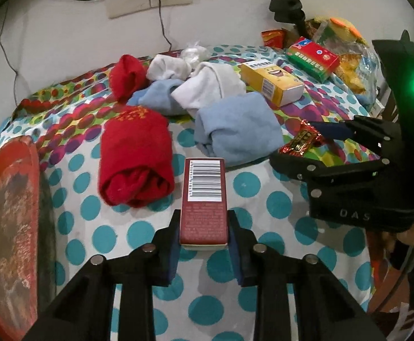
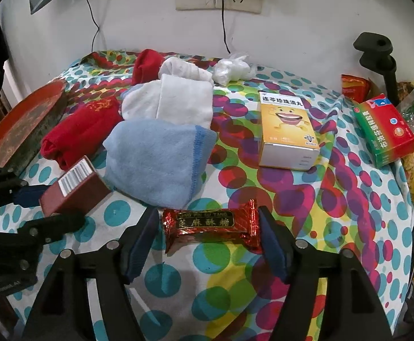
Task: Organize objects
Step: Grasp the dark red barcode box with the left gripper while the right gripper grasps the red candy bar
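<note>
Left gripper (image 1: pixel 204 228) clamped on dark red barcode box (image 1: pixel 204 199) (barcode up); right gripper (image 2: pixel 208 237), fingers astride red candy wrapper (image 2: pixel 209 227), touching both ends, above polka-dot tabletop (image 2: pixel 263 298).

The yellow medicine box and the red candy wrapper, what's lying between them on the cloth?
Nothing: in the right wrist view only bare dotted tablecloth separates the yellow box from the candy between the right gripper fingers.
</note>
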Demonstrator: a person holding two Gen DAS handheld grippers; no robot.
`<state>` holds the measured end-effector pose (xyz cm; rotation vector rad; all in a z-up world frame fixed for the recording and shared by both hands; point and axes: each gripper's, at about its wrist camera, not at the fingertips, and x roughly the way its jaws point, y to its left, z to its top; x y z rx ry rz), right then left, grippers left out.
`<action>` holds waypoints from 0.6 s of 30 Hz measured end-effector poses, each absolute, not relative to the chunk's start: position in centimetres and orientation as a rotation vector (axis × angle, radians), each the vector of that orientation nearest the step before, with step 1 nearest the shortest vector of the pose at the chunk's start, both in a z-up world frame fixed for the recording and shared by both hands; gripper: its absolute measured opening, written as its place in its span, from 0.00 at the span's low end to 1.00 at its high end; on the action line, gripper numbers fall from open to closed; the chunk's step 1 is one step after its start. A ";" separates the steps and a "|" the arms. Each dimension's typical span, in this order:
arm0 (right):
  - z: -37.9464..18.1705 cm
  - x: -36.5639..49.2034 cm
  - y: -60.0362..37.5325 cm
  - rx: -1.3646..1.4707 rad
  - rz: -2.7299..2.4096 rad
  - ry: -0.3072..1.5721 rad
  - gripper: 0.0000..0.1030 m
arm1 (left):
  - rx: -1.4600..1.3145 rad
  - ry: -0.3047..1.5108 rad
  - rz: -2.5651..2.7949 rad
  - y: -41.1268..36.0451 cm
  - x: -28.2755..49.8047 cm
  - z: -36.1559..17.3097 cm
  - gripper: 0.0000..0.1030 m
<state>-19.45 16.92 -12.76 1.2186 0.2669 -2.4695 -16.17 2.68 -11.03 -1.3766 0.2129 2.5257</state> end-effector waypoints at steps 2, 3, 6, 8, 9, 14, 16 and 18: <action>-12.8 -19.4 17.0 1.218 -2.469 0.267 0.66 | -1.381 0.244 2.537 2.7 -15.7 -10.8 0.29; -12.8 -19.5 17.0 1.219 -2.470 0.268 0.66 | -1.374 0.252 2.548 2.7 -15.5 -10.6 0.29; -12.8 -19.5 17.0 1.219 -2.470 0.268 0.67 | -1.387 0.282 2.565 2.6 -14.8 -10.2 0.29; -12.8 -19.5 16.9 1.221 -2.472 0.271 0.69 | -1.397 0.295 2.579 2.4 -14.4 -10.0 0.29; -12.8 -19.6 16.9 1.222 -2.473 0.269 0.69 | -1.395 0.294 2.588 2.2 -14.2 -9.9 0.29; -12.9 -19.7 16.9 1.226 -2.475 0.270 0.72 | -1.421 0.288 2.615 1.0 -13.5 -9.5 0.29; -12.9 -19.7 16.9 1.226 -2.476 0.272 0.72 | -1.425 0.276 2.622 0.5 -13.1 -9.3 0.29; -13.0 -19.8 16.9 1.227 -2.476 0.272 0.72 | -1.432 0.272 2.629 0.0 -12.8 -9.0 0.29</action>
